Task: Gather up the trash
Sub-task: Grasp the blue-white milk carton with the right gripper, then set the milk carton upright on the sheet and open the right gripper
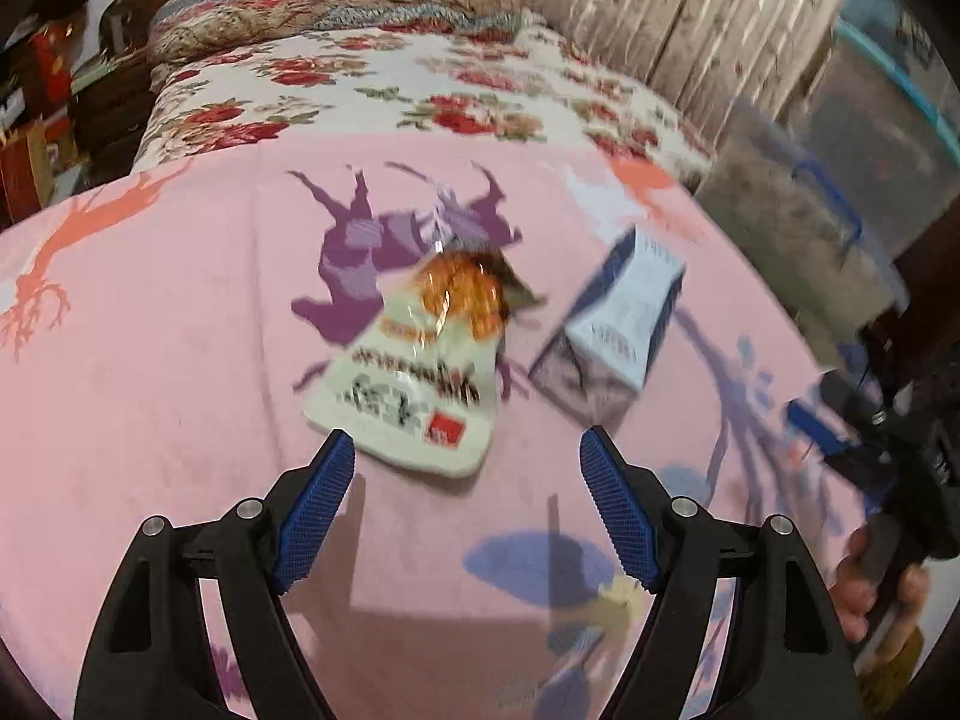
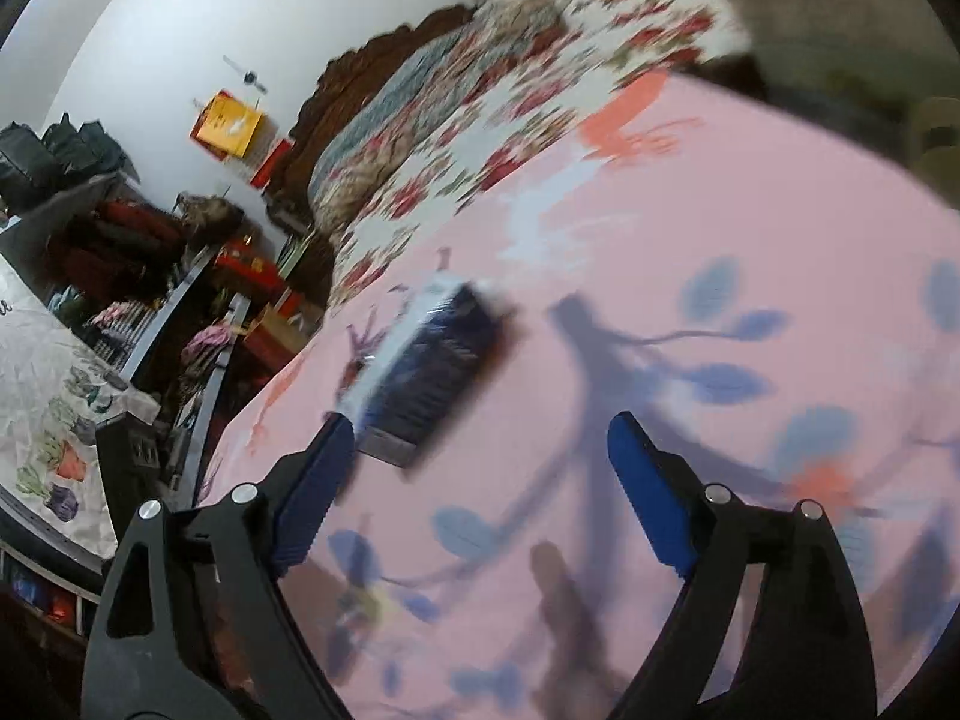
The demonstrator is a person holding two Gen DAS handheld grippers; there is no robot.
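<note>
Pink bedspread (image 1: 150, 360) is carrying a snack wrapper (image 1: 420, 372) lying lengthwise just ahead of the released left gripper (image 1: 465, 450); the right gripper (image 2: 480, 438) is gaping empty beside a small carton (image 2: 432, 372).

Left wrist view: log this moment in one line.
left gripper: open, empty | right gripper: open, empty | snack wrapper and small box: on pink sheet, uncollected

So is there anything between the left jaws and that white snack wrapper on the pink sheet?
Nothing visible. The left gripper is open, and the white snack wrapper lies just ahead on the pink sheet. The blue and white carton sits off to the wrapper's right, clear of the path.
</note>
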